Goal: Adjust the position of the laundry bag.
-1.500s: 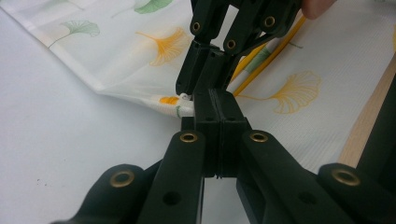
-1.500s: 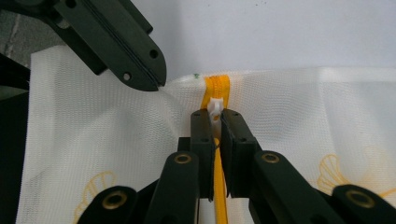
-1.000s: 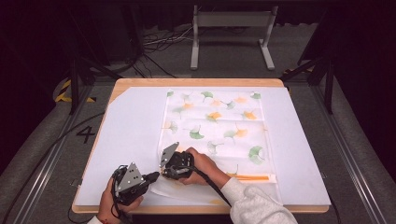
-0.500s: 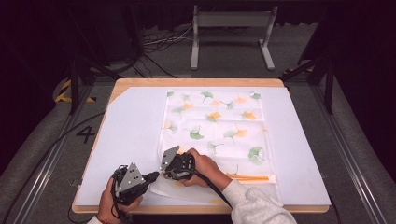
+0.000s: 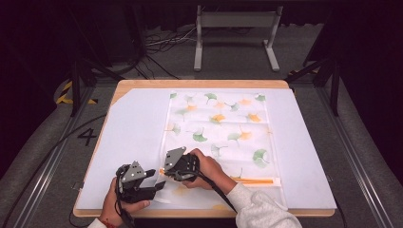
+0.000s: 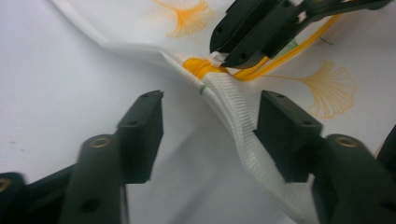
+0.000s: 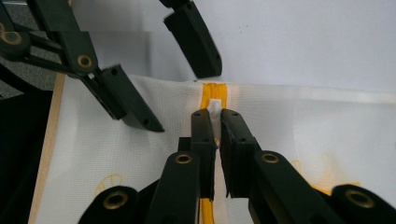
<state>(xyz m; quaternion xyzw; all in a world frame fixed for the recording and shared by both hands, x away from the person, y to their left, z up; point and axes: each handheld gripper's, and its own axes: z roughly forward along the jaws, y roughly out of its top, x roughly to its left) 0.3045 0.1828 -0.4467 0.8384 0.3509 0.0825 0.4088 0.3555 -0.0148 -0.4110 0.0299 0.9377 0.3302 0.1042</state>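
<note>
The right gripper is clamped on the white zipper pull of the mesh bag – the orange zipper runs straight out ahead of its jaws. Just beside it, the left gripper has just been opening; its jaws stand apart around the bag's ribbed corner edge, not pressing it. The bag, printed with ginkgo leaves, lies on a white mat – farther out, a "4" marks the floor.

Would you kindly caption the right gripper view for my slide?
Right gripper shut on the white zipper pull of a mesh bag, left gripper open nearby.
</note>
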